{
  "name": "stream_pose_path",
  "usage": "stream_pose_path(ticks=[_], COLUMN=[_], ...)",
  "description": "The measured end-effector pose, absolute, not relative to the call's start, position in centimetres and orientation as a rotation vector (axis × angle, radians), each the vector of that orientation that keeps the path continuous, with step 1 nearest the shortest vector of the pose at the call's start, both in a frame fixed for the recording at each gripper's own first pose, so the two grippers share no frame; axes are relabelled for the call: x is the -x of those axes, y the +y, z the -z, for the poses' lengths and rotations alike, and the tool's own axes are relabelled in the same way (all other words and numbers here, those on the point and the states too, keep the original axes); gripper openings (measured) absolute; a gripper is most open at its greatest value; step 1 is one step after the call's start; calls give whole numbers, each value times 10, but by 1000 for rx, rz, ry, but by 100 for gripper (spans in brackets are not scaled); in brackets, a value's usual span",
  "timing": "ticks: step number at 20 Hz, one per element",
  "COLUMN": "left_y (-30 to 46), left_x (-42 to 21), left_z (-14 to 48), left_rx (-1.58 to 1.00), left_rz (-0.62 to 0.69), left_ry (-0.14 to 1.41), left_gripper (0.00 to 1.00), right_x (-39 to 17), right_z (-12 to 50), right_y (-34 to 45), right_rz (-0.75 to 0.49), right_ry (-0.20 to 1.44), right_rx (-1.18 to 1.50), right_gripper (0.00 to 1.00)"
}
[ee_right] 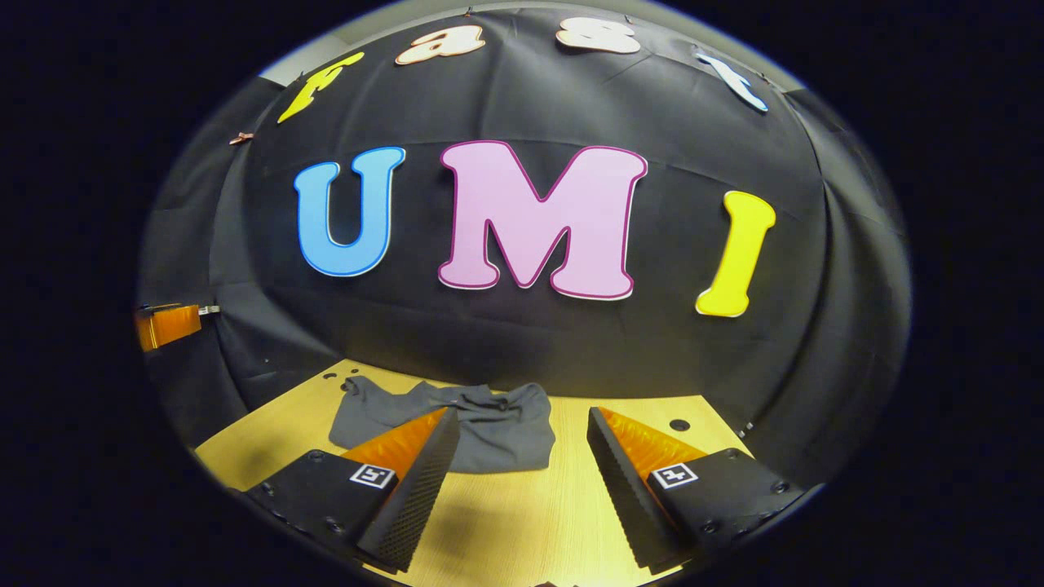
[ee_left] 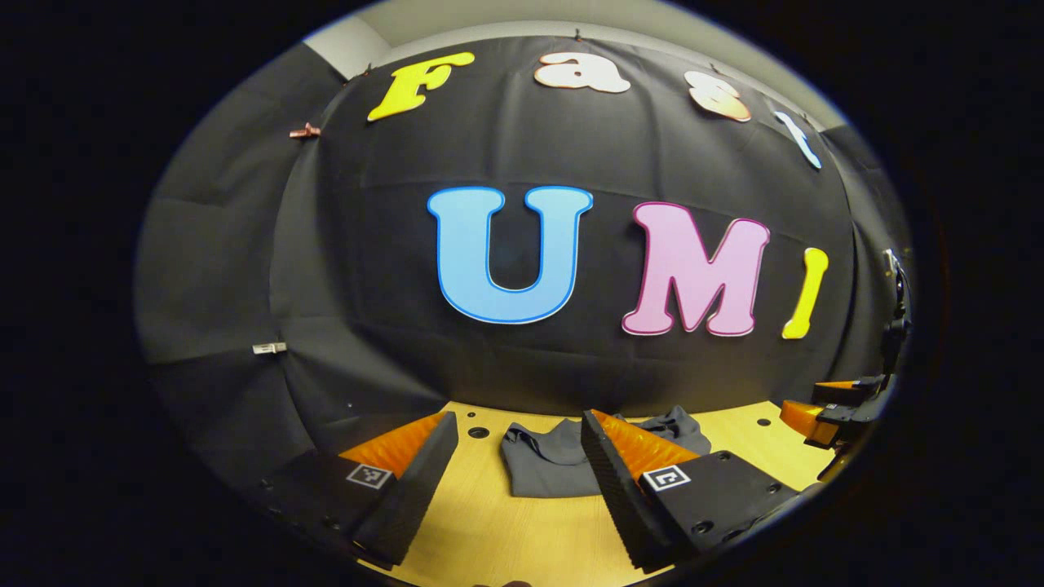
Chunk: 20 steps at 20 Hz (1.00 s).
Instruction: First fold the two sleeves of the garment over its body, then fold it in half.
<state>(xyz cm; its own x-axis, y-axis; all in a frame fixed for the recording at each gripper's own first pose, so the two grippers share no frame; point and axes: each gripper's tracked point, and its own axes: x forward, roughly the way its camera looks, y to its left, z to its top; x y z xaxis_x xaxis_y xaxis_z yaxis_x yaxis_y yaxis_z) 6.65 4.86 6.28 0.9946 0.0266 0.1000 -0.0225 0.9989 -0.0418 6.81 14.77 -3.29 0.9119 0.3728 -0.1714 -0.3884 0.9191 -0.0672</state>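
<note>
In the left gripper view, the left gripper's [ee_left: 517,477] right finger covers the middle of the grey garment [ee_left: 545,461], and the right gripper [ee_left: 832,412] is cut off at the edge. In the right gripper view, the right gripper's [ee_right: 516,481] left finger hides the garment's near edge, and the left gripper is cropped.

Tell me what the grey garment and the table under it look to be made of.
Garment: soft matte knit fabric, probably cotton jersey, judging by its limp wrinkles and folds. Table: light wood or wood-look laminate, smooth with faint grain lines and drilled holes; which one I cannot tell.
</note>
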Motion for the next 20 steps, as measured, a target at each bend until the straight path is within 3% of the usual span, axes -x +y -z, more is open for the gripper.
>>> stream_pose_path(ticks=[8, 14, 20], left_y=[15, 12, 3], left_x=[7, 22, 28], left_z=[-16, 12, 24], left_rx=[66, 64, 53], left_rz=[20, 29, 50], left_ry=[-63, -5, 25], left_gripper=[96, 96, 96], right_x=[4, 47, 73], right_z=[17, 53, 72], right_y=[124, 112, 123], right_rz=[-385, -346, -396], right_ry=[153, 234, 303], right_rx=[18, -25, -18], right_gripper=[98, 98, 99])
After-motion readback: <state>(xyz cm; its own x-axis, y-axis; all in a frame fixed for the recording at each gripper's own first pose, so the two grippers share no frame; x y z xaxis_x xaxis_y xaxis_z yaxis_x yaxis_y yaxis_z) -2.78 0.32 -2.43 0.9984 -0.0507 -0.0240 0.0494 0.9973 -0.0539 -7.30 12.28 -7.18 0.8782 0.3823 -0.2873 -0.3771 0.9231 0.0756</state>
